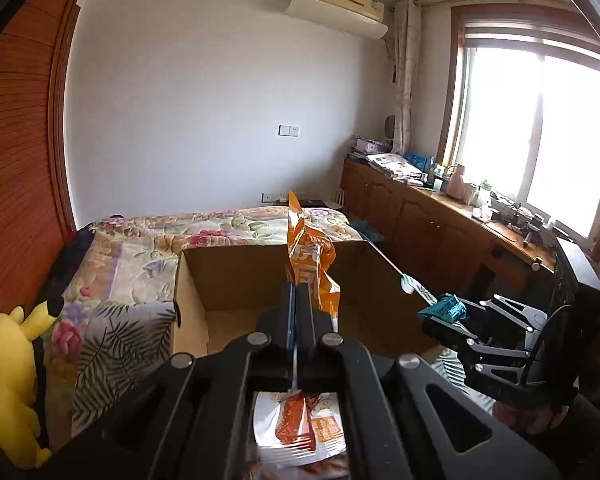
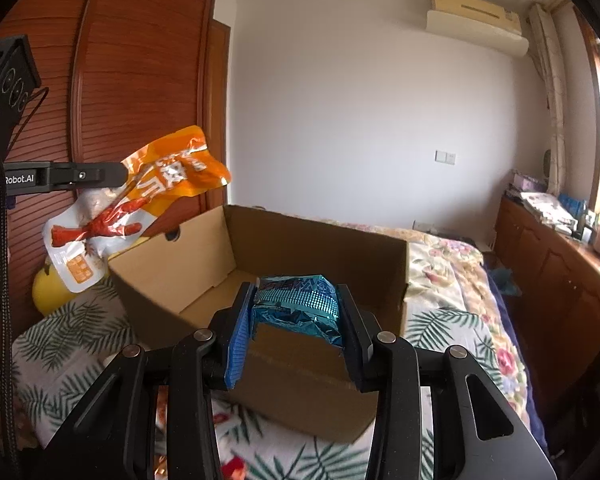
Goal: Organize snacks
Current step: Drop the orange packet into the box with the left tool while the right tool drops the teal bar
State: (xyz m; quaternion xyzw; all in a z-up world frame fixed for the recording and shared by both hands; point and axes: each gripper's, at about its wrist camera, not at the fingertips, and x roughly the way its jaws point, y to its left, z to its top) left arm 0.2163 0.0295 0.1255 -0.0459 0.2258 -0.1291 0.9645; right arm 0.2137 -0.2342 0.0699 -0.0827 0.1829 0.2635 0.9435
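An open cardboard box (image 1: pixel 228 276) (image 2: pixel 300 240) sits on the floral bed. My left gripper (image 1: pixel 296 292) is shut on an orange and white snack packet (image 1: pixel 310 260) and holds it above the box's near edge; the packet also shows in the right wrist view (image 2: pixel 132 204), hanging from the left gripper (image 2: pixel 120 174) left of the box. My right gripper (image 2: pixel 296 312) is shut on a teal foil snack bag (image 2: pixel 296 306) above the box's near wall; it also shows in the left wrist view (image 1: pixel 440 312) at the box's right side.
A yellow plush toy (image 1: pixel 8 380) lies on the bed left of the box. Loose snack packets (image 2: pixel 162 412) lie on the blanket below my grippers. A wooden wardrobe (image 2: pixel 120 80) stands at the left, a low cabinet (image 1: pixel 440 216) with clutter under the window at the right.
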